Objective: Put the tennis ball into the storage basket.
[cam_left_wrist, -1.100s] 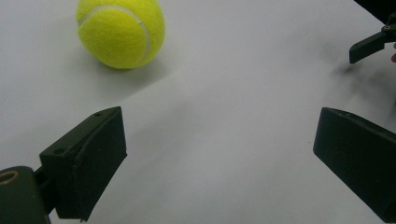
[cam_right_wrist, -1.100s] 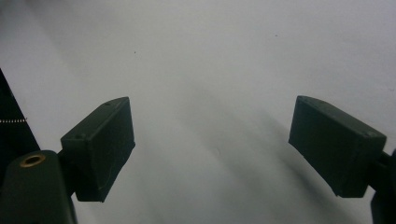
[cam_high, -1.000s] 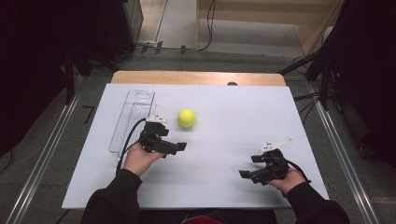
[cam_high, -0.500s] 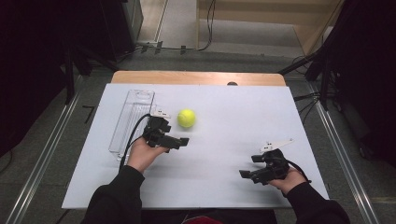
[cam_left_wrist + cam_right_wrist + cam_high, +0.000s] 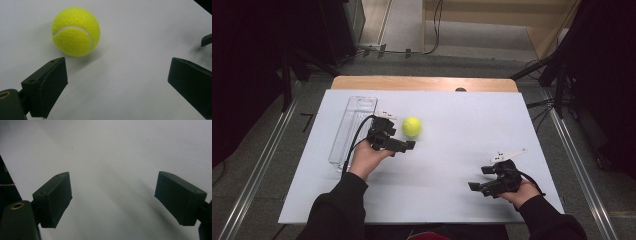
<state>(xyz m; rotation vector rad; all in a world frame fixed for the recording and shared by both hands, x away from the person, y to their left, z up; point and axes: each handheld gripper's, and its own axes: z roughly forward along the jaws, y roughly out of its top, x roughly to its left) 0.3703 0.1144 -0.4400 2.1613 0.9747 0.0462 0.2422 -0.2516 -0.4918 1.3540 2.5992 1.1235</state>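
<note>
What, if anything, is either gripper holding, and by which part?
Nothing is held. Both the left gripper and the right gripper are open and empty; the tennis ball lies free on the table.

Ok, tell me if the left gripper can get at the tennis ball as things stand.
Probably yes: the left gripper is open, and the tennis ball lies just ahead, off toward one jaw, with bare table between.

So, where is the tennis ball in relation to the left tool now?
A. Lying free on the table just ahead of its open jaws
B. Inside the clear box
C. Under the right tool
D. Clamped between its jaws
A: the tennis ball lies free on the white table, ahead of the open left tool, touching neither jaw.
</note>
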